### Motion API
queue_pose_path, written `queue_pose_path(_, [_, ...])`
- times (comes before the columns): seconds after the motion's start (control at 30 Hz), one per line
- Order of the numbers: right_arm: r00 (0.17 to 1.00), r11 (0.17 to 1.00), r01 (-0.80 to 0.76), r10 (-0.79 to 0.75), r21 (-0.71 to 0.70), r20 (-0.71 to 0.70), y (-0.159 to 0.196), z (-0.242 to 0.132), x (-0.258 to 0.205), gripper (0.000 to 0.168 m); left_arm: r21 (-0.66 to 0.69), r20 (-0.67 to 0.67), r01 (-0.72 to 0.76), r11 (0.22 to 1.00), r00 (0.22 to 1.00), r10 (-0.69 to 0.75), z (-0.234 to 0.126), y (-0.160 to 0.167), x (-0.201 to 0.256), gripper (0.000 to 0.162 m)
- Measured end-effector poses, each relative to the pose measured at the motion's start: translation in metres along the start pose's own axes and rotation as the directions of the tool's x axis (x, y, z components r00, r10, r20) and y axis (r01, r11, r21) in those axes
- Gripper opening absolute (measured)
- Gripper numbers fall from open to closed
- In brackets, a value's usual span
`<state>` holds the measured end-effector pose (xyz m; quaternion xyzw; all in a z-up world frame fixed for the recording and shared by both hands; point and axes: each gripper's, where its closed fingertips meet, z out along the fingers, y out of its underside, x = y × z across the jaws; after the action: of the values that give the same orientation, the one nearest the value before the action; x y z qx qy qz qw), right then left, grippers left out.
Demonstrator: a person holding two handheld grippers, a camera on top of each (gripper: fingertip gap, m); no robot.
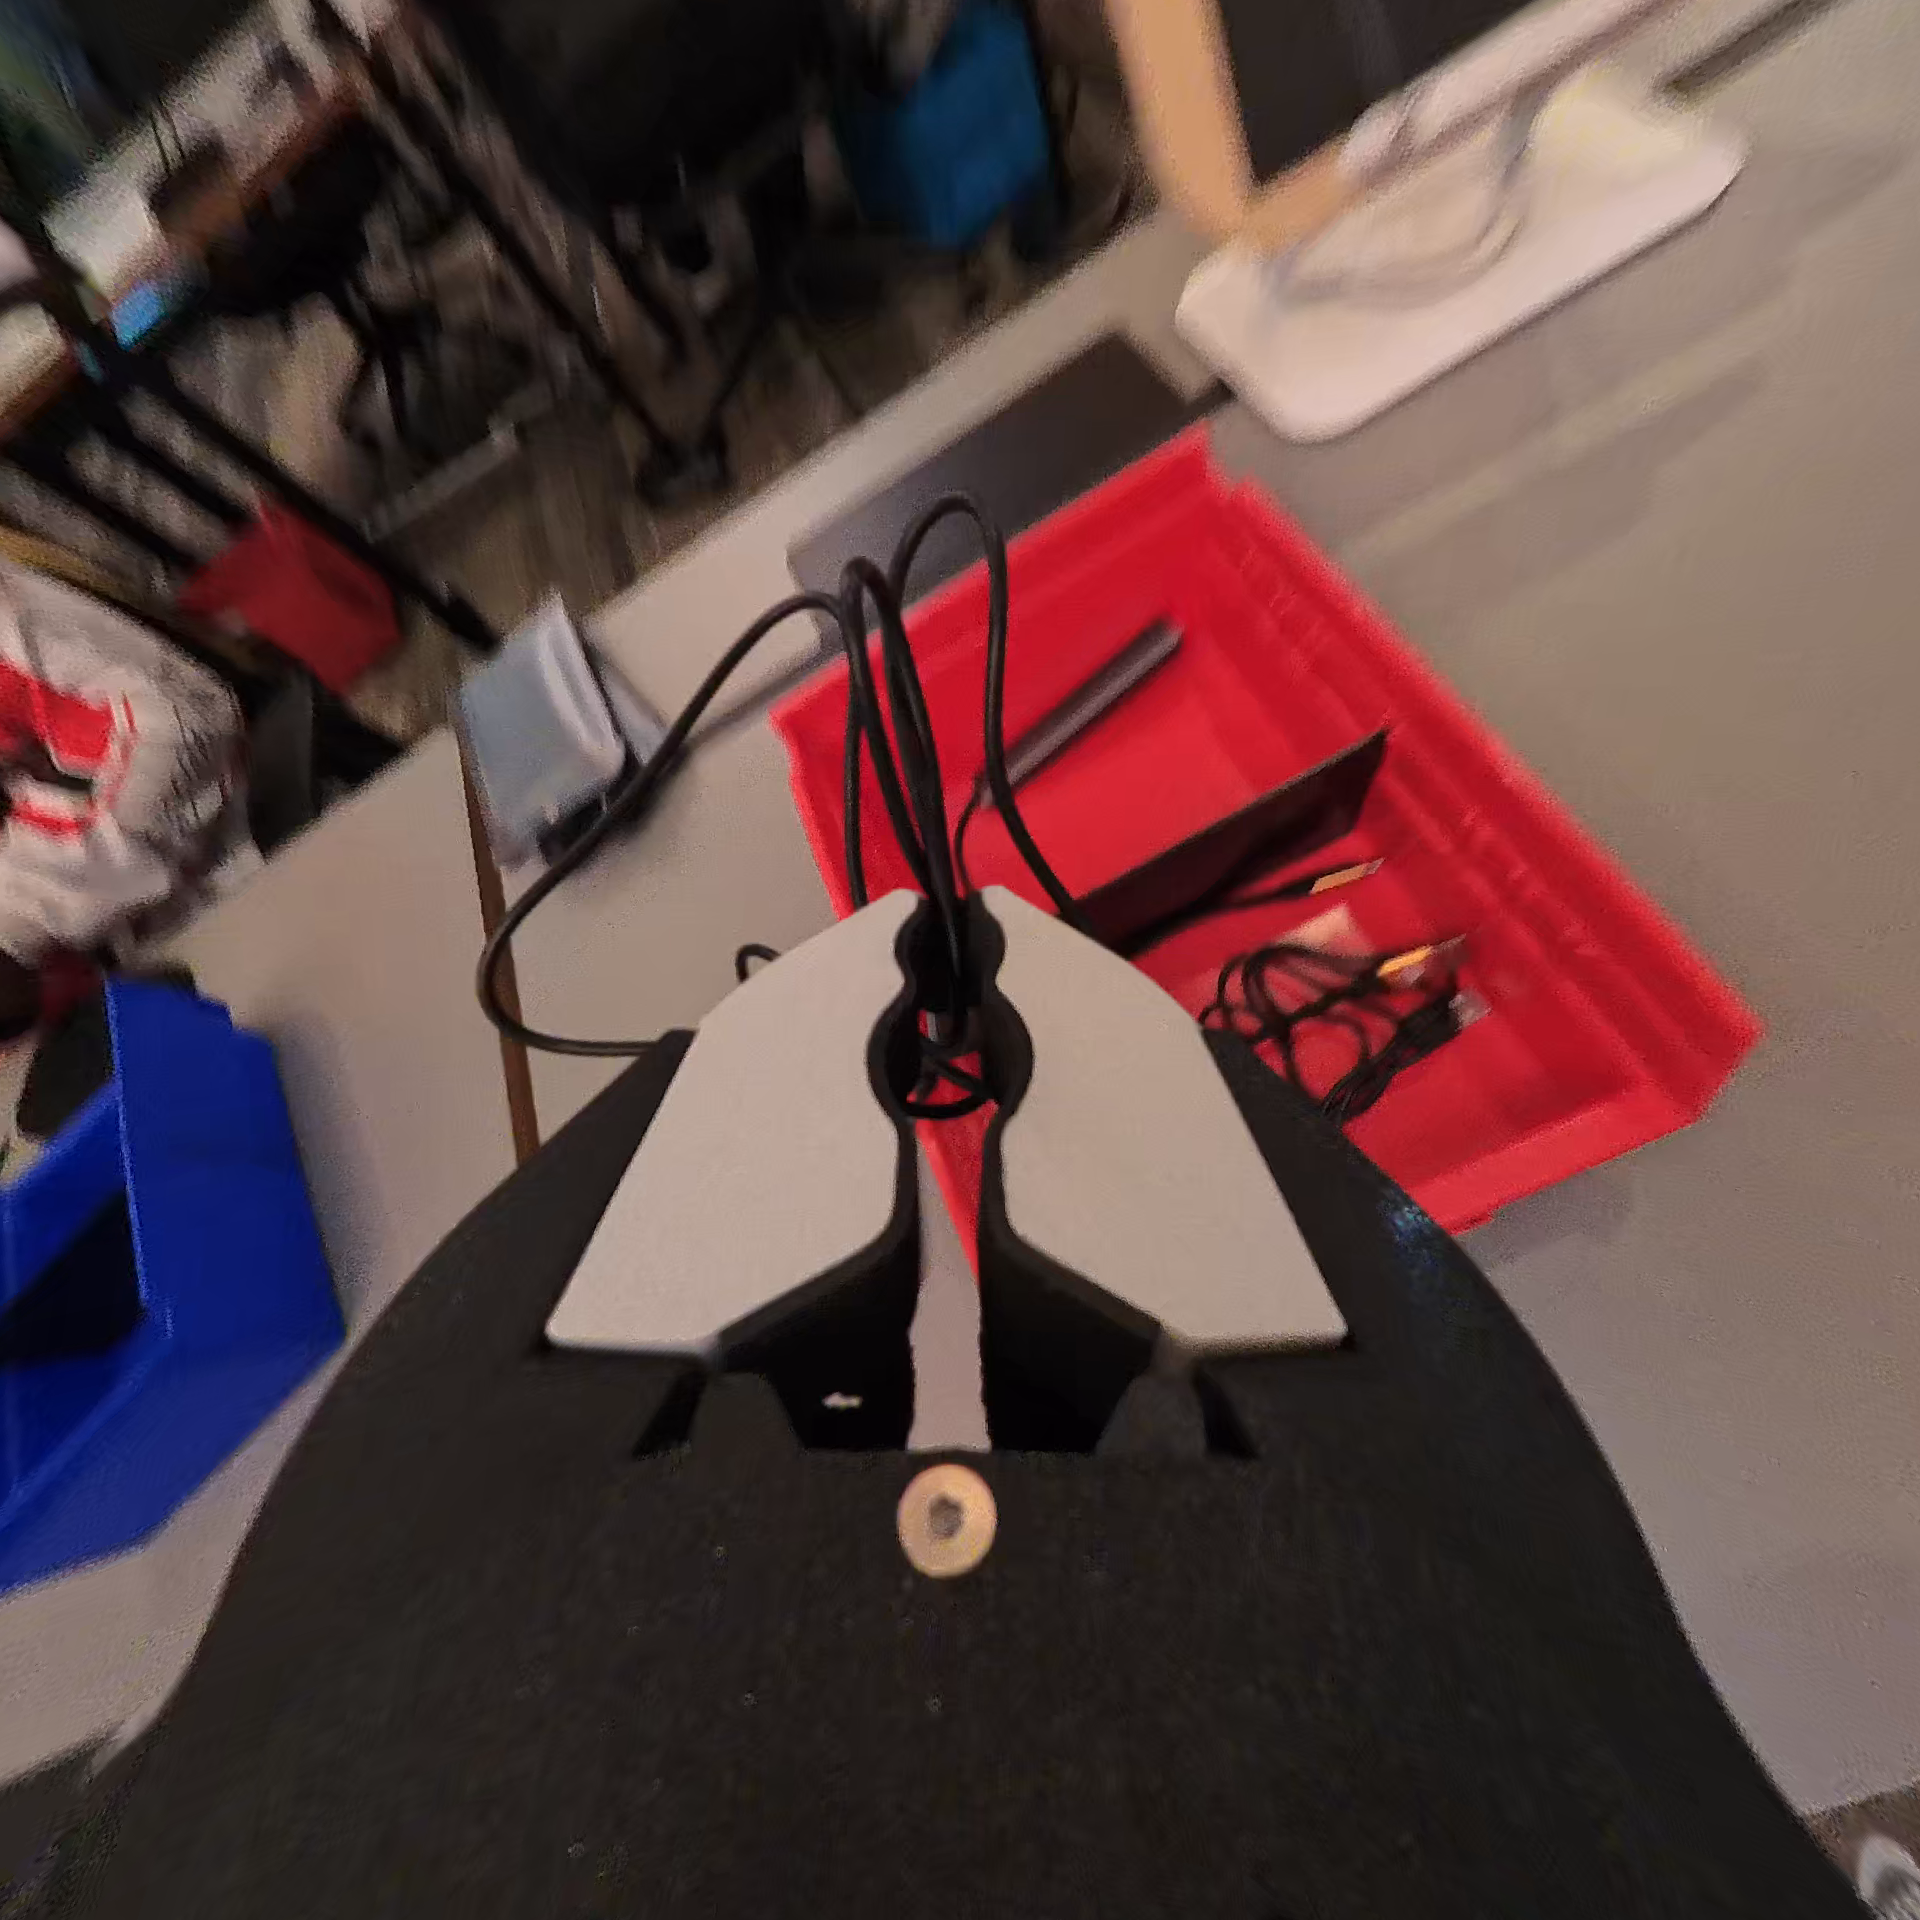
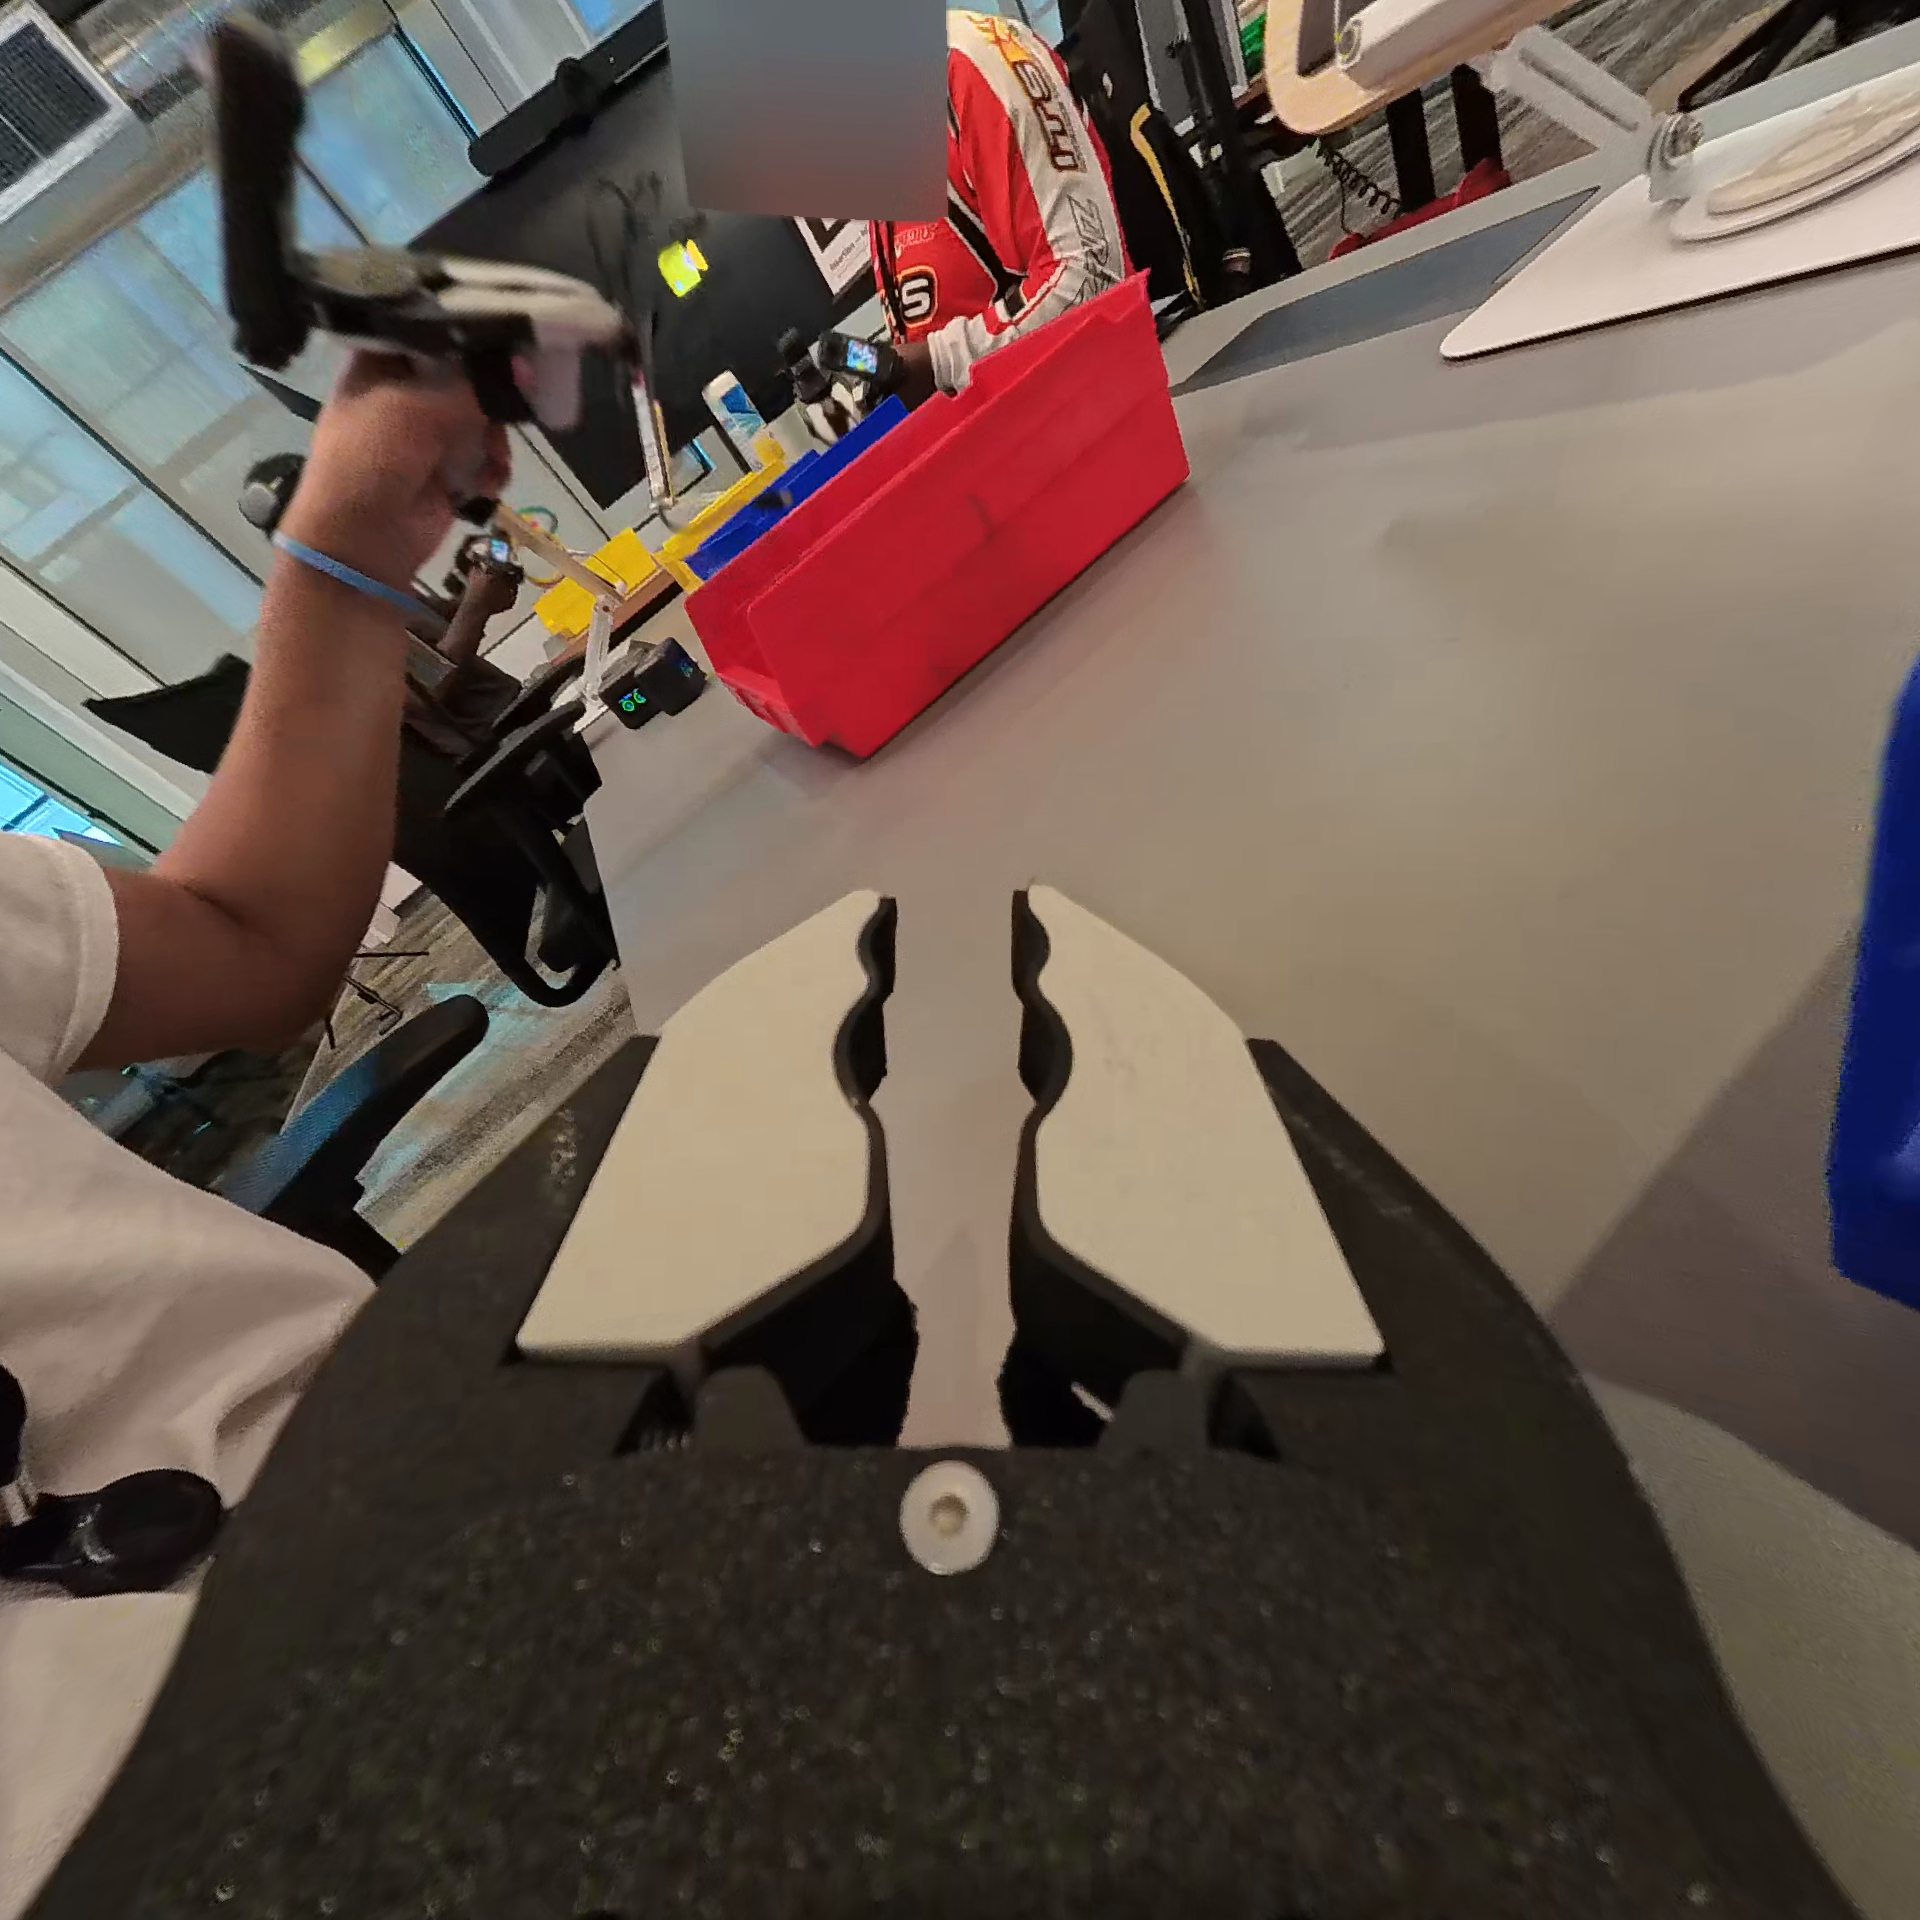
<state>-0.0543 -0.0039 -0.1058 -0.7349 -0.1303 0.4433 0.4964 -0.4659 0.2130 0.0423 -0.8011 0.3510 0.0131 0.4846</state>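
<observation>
Here my left tongs point(image 1: 948, 940) are clamped on a bundle of black cable point(image 1: 914, 727), its loops standing up past the tips and one strand trailing down to the left over the grey bench point(image 1: 1558, 748). The bundle hangs above the near-left corner of a red bin point(image 1: 1507, 831) that sits on the bench. Inside that bin I see a dark divider point(image 1: 1247, 847), a slim dark bar point(image 1: 1101, 691) toward the far side, and a second coil of black cable point(image 1: 1340, 1023) with metal plugs near the right wall. A blue bin point(image 1: 156, 1247) sits at the left edge, and a white base plate point(image 1: 1455, 270) lies far right; this whole view is blurred.

My right tongs point(image 2: 954, 914) stand apart with nothing between them, low over bare bench point(image 2: 1455, 727). From here the red bin point(image 2: 935, 561) lies well ahead, left of centre. The left tongs point(image 2: 582, 312) show far left, raised high in a person's hand point(image 2: 405, 457) with a blue band at the wrist. A blue object point(image 2: 1881, 1039) cuts in at the right edge. A person in a red and white top point(image 2: 997, 177) sits beyond the bin.
</observation>
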Motion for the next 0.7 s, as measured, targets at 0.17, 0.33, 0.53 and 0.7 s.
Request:
queue_pose_path(0.17, [1.0,1.0,0.018,-0.018,-0.001,-0.006,0.0,0.001,-0.002,0.02,0.3,-0.197,0.007,0.954,0.979,0.055,-0.046,-0.078,0.071,0.005])
queue_pose_path(0.33, [0.999,0.999,0.046,-0.046,-0.012,-0.009,0.002,0.002,-0.005,0.02,0.389,-0.564,0.137,0.911,0.818,0.118,-0.062,-0.114,0.196,0.005])
queue_pose_path(0.53, [0.998,0.998,0.058,-0.059,-0.005,-0.023,0.0,-0.002,-0.005,0.019,0.158,-0.842,0.334,0.929,0.538,-0.05,-0.021,-0.088,0.317,0.005])
queue_pose_path(0.7, [0.998,0.998,0.056,-0.056,-0.003,-0.042,0.0,-0.007,-0.002,0.019,-0.075,-0.824,0.232,0.97,0.534,-0.191,0.039,0.0,0.392,0.005])
